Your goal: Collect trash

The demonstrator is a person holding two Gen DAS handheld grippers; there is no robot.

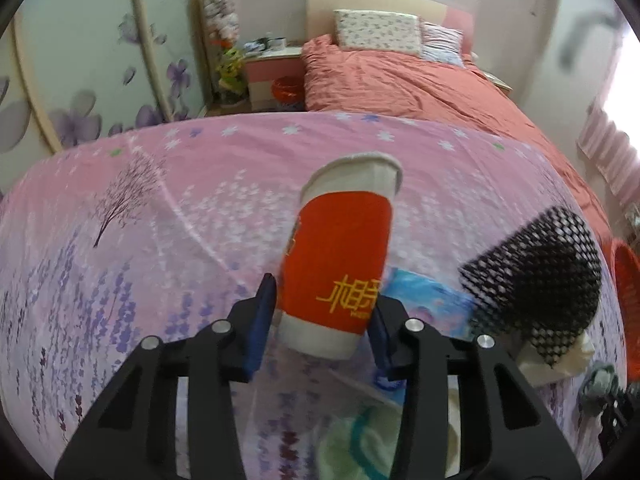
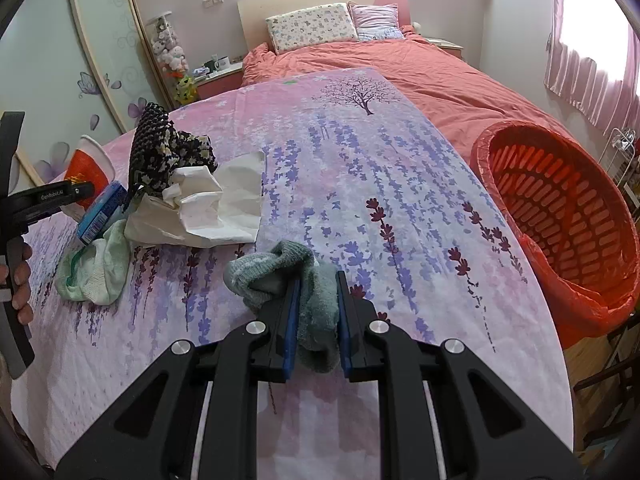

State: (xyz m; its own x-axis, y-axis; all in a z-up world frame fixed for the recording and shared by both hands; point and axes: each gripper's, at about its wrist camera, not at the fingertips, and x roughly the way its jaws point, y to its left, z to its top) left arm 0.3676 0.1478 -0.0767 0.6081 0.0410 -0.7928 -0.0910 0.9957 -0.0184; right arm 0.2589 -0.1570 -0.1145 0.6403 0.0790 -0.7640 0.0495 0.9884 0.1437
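Note:
My left gripper (image 1: pixel 322 312) is shut on a red and white paper cup (image 1: pixel 340 256) and holds it tilted above the pink floral table cover (image 1: pixel 160 220). The cup also shows at the far left of the right wrist view (image 2: pixel 86 164). My right gripper (image 2: pixel 318 312) is shut on a grey-green sock (image 2: pixel 288 280) that rests on the cover. A crumpled white paper bag (image 2: pixel 208 208), a black mesh item (image 2: pixel 154 148), a blue packet (image 2: pixel 100 212) and a pale green sock (image 2: pixel 98 268) lie at the left.
A red plastic basket (image 2: pixel 560 216) lined with a red bag stands at the table's right edge. Behind is a bed with a salmon duvet (image 2: pixel 420 72), a nightstand (image 1: pixel 272 76) and a wardrobe (image 1: pixel 80 60).

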